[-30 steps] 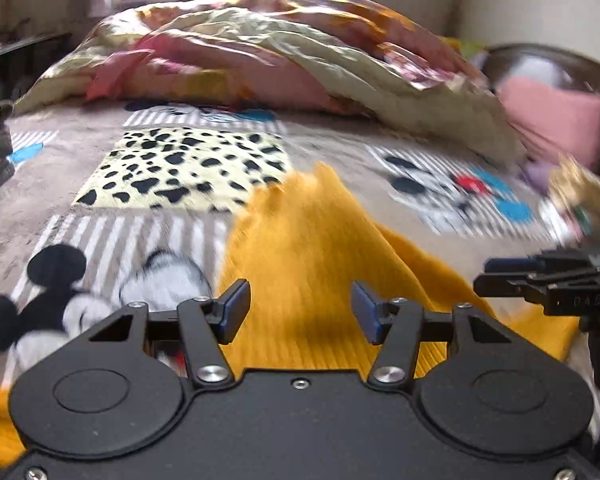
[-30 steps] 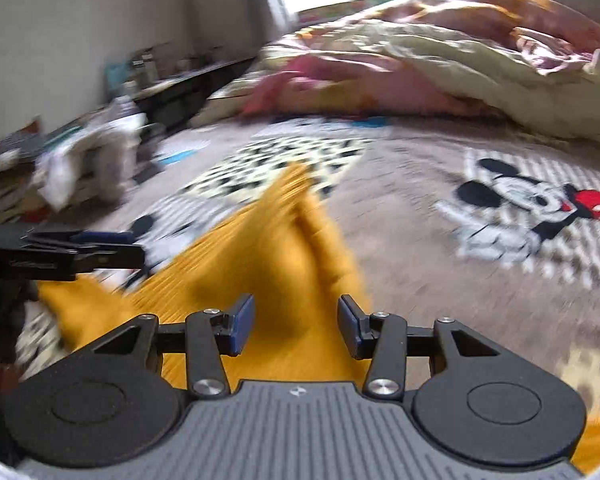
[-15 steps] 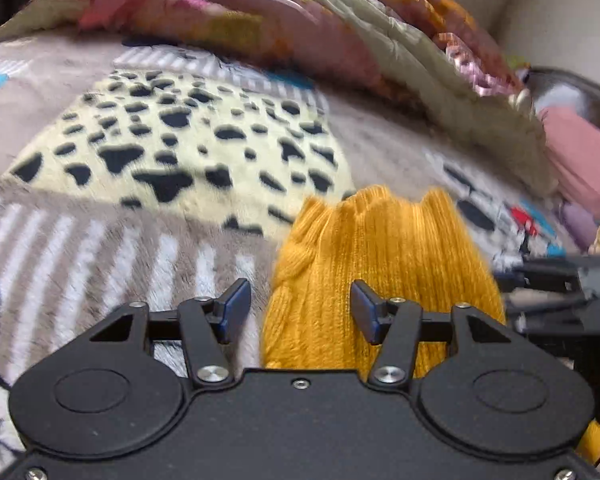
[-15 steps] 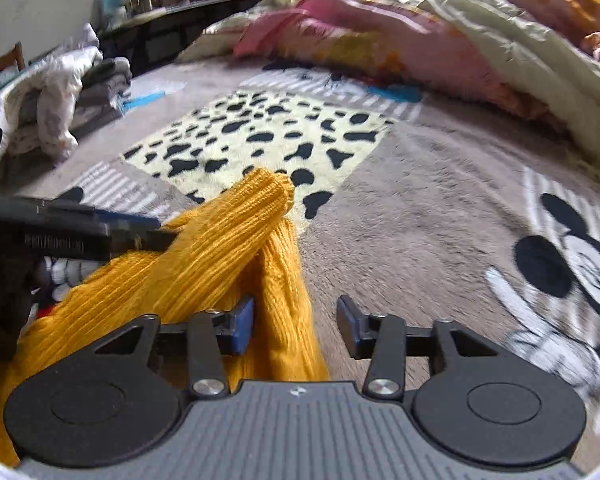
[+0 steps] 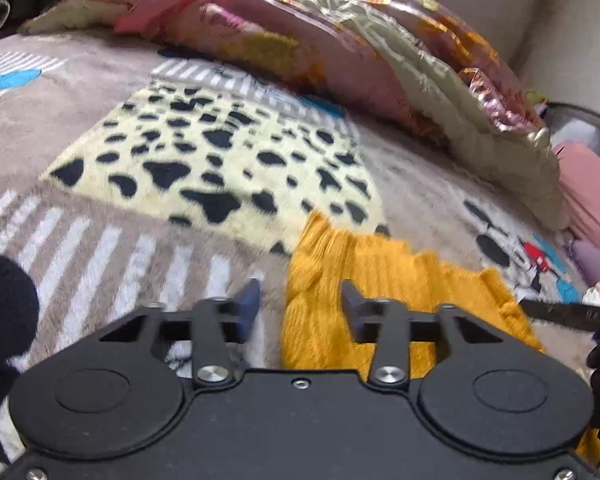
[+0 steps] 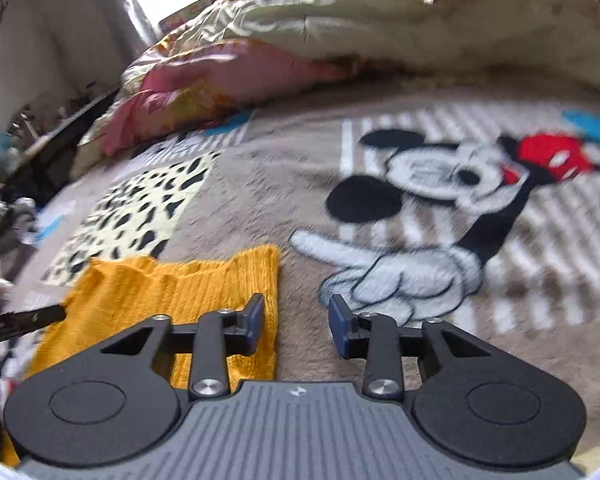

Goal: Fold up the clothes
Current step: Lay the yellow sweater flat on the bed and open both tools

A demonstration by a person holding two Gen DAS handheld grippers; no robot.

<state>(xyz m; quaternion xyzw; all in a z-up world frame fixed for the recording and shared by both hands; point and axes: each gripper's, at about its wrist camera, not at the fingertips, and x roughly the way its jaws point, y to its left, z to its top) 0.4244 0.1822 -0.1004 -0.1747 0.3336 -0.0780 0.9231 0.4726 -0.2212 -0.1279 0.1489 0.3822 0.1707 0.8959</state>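
A mustard-yellow ribbed knit garment lies flat on the bed blanket; it also shows in the right wrist view. My left gripper is open and empty, hovering over the garment's left edge. My right gripper is open and empty, with its left finger over the garment's right edge. The right gripper's finger shows at the right edge of the left wrist view. The left gripper's finger shows at the left of the right wrist view.
The bed carries a beige cartoon-mouse blanket with a spotted yellow patch. A crumpled pink and cream quilt is heaped at the far side. A pink pillow lies at the right. Cluttered furniture stands left of the bed.
The garment went from lifted and bunched between the grippers to lying flat on the blanket. Both grippers have spread apart toward the garment's side edges, jaws open throughout.
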